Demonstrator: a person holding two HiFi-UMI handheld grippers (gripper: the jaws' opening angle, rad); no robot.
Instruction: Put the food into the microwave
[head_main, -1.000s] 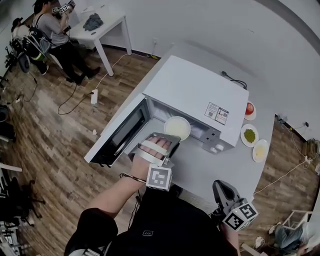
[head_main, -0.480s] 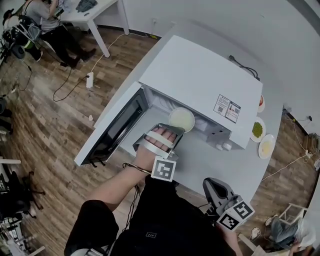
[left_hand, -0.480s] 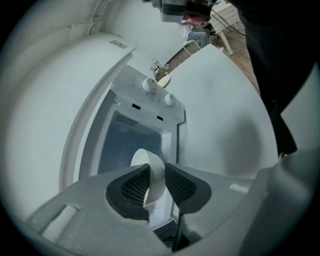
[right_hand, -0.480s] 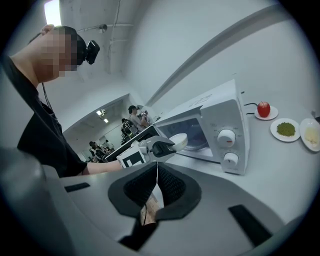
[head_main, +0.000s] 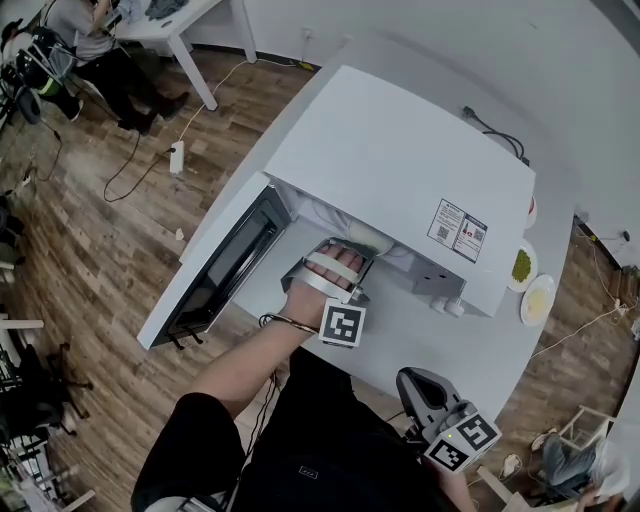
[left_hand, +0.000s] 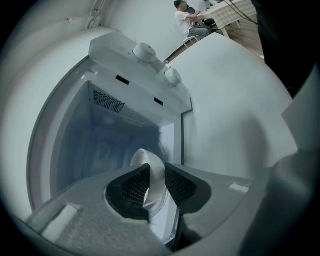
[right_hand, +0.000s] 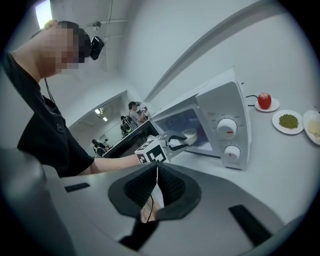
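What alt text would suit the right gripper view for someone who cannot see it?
The person's left gripper holds a white dish in the mouth of an open white microwave. In the foreground the right gripper has its jaws shut on nothing; beyond, a red apple and green food sit on plates on the counter.

The head view is looking steeply down on the microwave (head_main: 400, 170); both gripper views (left close, right farther) are facing it.

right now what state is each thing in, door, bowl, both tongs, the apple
microwave door: swung wide open
bowl: gripped by its rim, partly inside the microwave
left tongs: shut on the bowl
right tongs: shut, empty
apple: whole
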